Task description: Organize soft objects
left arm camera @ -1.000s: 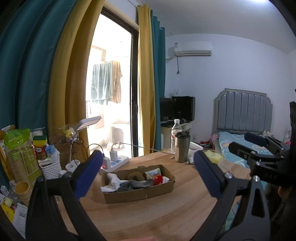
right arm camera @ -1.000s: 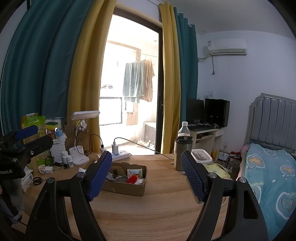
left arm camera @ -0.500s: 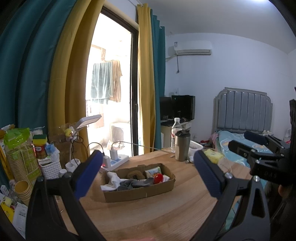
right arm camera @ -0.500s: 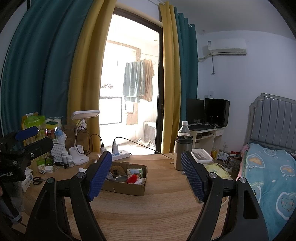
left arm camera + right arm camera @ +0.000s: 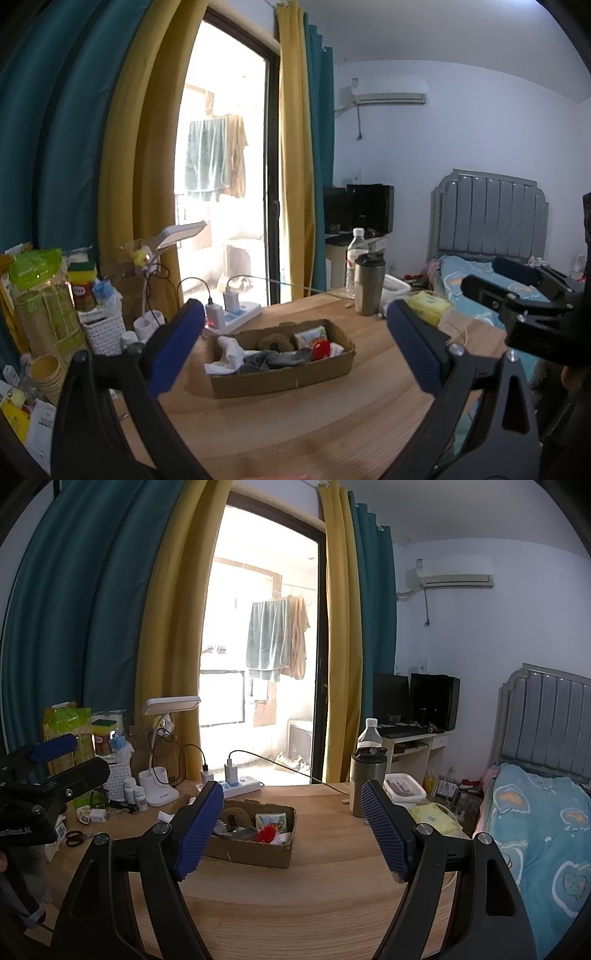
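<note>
Bedroom setting: a wooden surface (image 5: pixel 280 417) stands before teal and yellow curtains and a bright balcony door, with a bed (image 5: pixel 476 273) on the far side.

Left wrist view: the left claw (image 5: pixel 295 347) hovers over the surface, its 2 blue pads spread wide with nothing between them. Beyond them, near mid-surface, sits an open cardboard box (image 5: pixel 284 376). Inside it lie a white cloth (image 5: pixel 229 350), grey socks (image 5: pixel 277 359), a brown soft item (image 5: pixel 275 342), a small printed packet (image 5: pixel 312 335) and a red item (image 5: pixel 320 349). Behind the box stand a steel tumbler (image 5: pixel 369 284) and a water bottle (image 5: pixel 356 254). A power strip (image 5: pixel 236 314) and a desk lamp (image 5: pixel 177 236) are at the left rear. The right claw (image 5: pixel 517 280) enters at the right edge, clear of the box.

Right wrist view: the right claw (image 5: pixel 291 830) is likewise spread, empty, above the surface. The box (image 5: pixel 258 845) lies just beyond its left pad, untouched. The tumbler (image 5: pixel 367 779) stands behind the right pad. The left claw (image 5: pixel 62 757) shows at the left edge; its opening cannot be told from here.
</note>
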`<control>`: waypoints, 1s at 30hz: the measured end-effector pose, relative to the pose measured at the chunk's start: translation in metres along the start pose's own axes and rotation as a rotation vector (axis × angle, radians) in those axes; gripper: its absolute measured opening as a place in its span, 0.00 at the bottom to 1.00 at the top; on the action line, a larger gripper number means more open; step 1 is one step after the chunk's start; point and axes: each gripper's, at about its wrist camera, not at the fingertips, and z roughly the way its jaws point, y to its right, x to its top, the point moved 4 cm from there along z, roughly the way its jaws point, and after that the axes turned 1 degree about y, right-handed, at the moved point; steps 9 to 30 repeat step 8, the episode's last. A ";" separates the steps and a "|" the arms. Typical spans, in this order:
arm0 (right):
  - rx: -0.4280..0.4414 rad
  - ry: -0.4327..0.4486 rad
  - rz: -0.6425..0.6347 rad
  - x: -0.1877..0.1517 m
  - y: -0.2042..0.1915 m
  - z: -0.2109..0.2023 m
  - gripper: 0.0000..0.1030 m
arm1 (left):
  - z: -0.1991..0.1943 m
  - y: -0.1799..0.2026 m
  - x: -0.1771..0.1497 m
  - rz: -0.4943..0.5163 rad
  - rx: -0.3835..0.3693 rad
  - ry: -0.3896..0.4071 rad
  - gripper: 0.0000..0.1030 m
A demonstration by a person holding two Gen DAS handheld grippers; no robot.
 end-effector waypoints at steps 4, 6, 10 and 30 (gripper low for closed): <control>0.005 -0.004 -0.004 -0.003 -0.004 0.001 0.78 | 0.003 -0.001 -0.002 0.002 0.001 -0.012 0.97; 0.008 -0.005 -0.005 -0.004 -0.005 0.001 0.78 | 0.004 -0.001 -0.004 0.007 0.008 -0.015 0.97; 0.009 -0.009 -0.003 -0.005 -0.004 0.005 0.78 | 0.008 -0.002 -0.006 0.005 0.010 -0.024 0.97; 0.009 -0.009 -0.003 -0.005 -0.004 0.005 0.78 | 0.008 -0.002 -0.006 0.005 0.010 -0.024 0.97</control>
